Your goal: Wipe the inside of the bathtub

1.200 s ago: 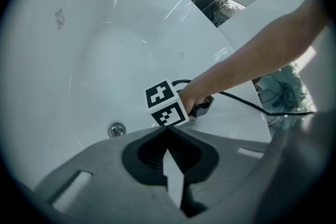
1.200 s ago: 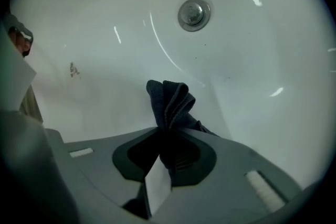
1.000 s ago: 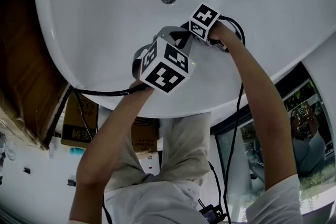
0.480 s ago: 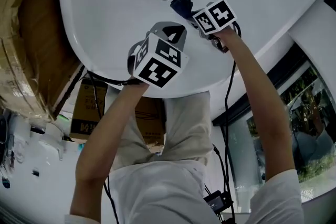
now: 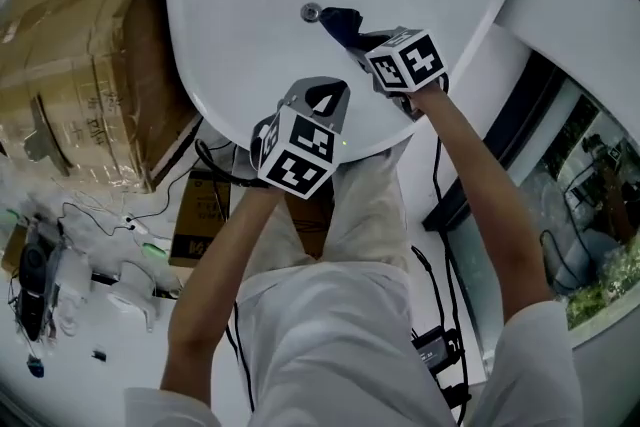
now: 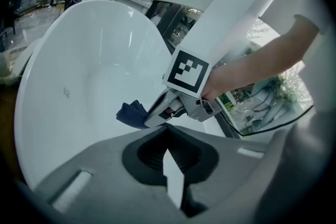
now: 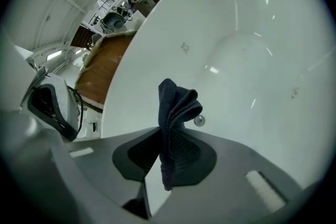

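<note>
Right gripper (image 5: 352,37): jaws pinched on a dark blue cloth (image 7: 176,107), which stands bunched beyond the jaws. Left gripper (image 5: 318,103): jaws pressed together, nothing between them, held over the bathtub's (image 5: 235,5) near rim.

Change noted: within the last second the cloth has travelled across the tub floor and now sits just beside the drain (image 5: 311,12). Contact with the surface cannot be confirmed. Judgement: wiping is in progress and now covers the drain area, with the far end not yet reached.

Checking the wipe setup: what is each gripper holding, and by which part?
The right gripper pinches the dark blue cloth near its lower end; the left gripper is shut on nothing.
</note>
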Action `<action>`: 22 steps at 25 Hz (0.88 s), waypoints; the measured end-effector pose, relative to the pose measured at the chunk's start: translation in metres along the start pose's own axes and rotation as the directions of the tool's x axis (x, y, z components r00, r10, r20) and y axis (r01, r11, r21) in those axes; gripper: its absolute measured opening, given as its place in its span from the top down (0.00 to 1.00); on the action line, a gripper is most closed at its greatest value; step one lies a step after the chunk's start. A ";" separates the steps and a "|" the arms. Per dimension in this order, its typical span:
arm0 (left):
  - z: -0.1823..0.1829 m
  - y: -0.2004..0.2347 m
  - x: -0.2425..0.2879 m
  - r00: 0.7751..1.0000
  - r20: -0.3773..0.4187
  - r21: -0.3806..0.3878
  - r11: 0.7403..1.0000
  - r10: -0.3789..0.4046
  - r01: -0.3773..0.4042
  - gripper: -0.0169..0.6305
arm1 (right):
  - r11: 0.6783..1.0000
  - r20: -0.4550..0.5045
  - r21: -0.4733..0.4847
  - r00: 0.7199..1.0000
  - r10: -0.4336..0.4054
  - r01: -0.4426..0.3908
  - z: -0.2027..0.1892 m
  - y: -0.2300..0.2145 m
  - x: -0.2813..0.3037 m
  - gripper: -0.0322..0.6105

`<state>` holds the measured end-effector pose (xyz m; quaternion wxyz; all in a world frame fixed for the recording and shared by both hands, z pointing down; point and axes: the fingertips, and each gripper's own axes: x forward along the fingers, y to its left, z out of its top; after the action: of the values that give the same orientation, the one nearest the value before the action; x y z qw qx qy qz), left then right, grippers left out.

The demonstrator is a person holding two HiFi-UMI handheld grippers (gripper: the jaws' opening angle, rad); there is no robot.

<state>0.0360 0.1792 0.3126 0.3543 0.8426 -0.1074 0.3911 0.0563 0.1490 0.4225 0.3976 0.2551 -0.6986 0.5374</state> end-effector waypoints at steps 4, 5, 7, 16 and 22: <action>0.012 -0.016 -0.031 1.000 0.014 0.043 0.999 0.018 -0.019 0.97 | 1.000 0.088 -0.014 0.996 0.005 -0.003 0.019 0.027 -0.035 0.87; 0.016 -0.018 -0.038 1.000 0.019 0.058 0.998 0.025 -0.026 0.97 | 1.000 0.114 -0.010 0.994 0.003 -0.002 0.026 0.030 -0.045 0.87; 0.020 -0.027 -0.056 0.999 0.026 0.071 0.997 0.035 -0.037 0.97 | 1.000 0.161 0.008 0.987 -0.003 0.001 0.033 0.041 -0.069 0.87; 0.026 -0.064 -0.133 0.992 0.077 0.055 0.993 0.101 -0.105 0.97 | 0.996 0.301 -0.069 0.953 -0.036 0.060 0.048 0.104 -0.157 0.87; 0.042 -0.087 -0.165 0.984 0.130 0.071 0.989 0.119 -0.129 0.97 | 0.995 0.413 -0.074 0.911 -0.024 0.059 0.055 0.145 -0.206 0.87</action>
<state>-0.0104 0.1978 0.1277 0.2881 0.8706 -0.1663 0.3626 0.0410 0.1242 0.1657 0.2634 0.3602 -0.7832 0.4329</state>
